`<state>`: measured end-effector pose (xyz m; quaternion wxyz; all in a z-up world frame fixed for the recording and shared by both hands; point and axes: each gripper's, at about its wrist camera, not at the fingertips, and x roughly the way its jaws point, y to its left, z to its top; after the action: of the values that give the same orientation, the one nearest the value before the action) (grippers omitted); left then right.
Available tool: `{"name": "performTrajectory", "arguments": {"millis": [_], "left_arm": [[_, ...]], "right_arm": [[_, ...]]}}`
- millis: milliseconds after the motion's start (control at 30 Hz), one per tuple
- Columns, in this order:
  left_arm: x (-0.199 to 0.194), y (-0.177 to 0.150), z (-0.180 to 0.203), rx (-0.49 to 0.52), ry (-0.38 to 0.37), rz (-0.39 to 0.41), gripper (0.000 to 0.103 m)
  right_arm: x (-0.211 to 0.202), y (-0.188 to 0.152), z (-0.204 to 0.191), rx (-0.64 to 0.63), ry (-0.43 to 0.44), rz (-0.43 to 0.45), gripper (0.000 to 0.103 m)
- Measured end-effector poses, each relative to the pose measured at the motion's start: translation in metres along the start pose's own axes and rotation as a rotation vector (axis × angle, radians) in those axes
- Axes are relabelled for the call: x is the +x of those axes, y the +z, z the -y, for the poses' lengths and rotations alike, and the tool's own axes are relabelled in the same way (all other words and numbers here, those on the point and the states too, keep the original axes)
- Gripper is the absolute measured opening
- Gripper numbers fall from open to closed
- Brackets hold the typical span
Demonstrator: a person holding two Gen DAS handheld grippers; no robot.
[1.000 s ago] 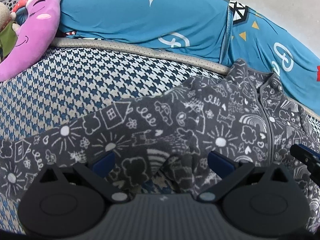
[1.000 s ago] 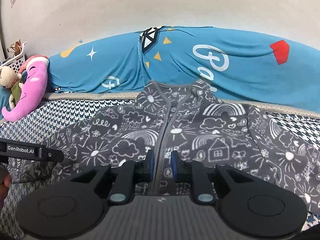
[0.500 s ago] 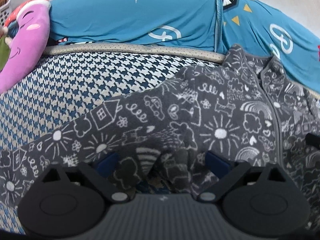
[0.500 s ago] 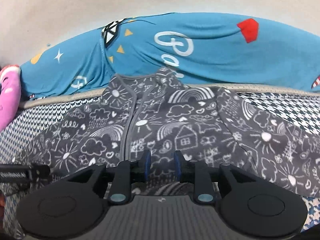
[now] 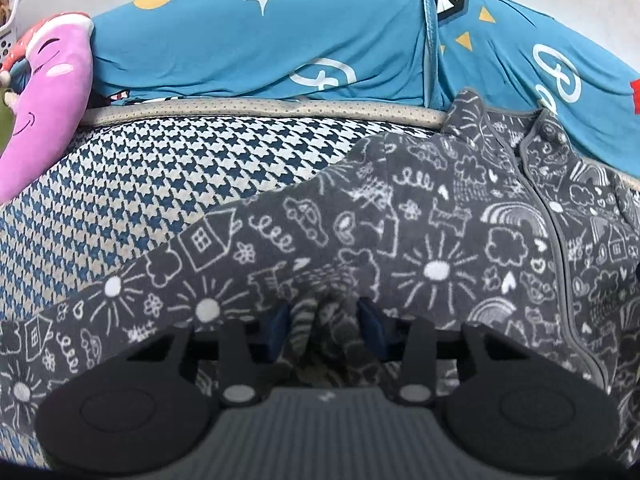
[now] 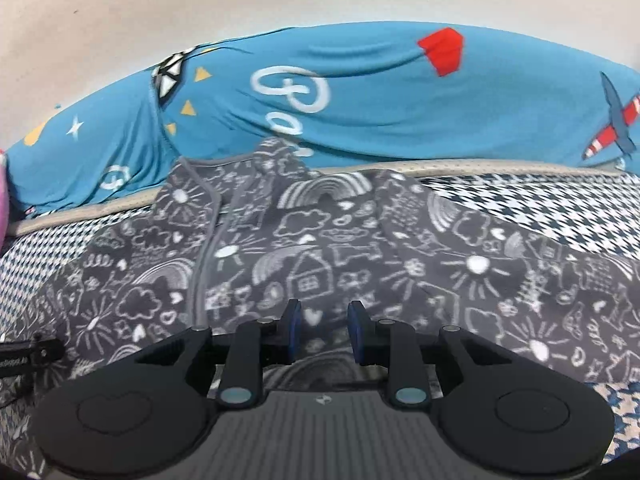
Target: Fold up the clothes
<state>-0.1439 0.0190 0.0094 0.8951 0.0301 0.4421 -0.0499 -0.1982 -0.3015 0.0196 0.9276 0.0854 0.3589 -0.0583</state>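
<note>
A dark grey fleece jacket [image 5: 440, 240] with white doodle print lies spread face up on the houndstooth bed cover, zip closed and sleeves out to both sides. My left gripper [image 5: 324, 328] is shut on a bunched fold of it near the left underarm, where sleeve meets body. In the right wrist view the jacket [image 6: 320, 248] fills the middle. My right gripper [image 6: 322, 332] hovers over its lower front, right of the zip [image 6: 200, 272]. Its fingers stand a narrow gap apart with flat fabric showing between them. Part of the left gripper [image 6: 32, 356] shows at the left edge.
A blue printed quilt [image 5: 280, 48] is heaped along the wall behind the jacket's collar. A pink plush pillow [image 5: 48, 100] lies at the far left beside a white basket [image 5: 8, 36]. Bare houndstooth cover [image 5: 160, 184] lies left of the jacket, and more [image 6: 560, 208] on the right.
My left gripper went from wide open to shut on a fold of the jacket. My right gripper slid to the right off the zip line, its gap widening slightly.
</note>
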Motion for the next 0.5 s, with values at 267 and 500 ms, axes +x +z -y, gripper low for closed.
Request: {"name": "performTrajectory", "arguments": {"millis": [267,500], "left_arm": [[-0.014,-0.006,0.011,0.048,0.034,0.03,0.078],[-0.025,-0.013,0.021,0.103,0.034,0.059,0.088]], "right_arm": [[-0.005,0.0,0.01,0.034,-0.021,0.004,0.03],[-0.012,0.004,0.016,0.036,-0.03,0.029,0.032]]}}
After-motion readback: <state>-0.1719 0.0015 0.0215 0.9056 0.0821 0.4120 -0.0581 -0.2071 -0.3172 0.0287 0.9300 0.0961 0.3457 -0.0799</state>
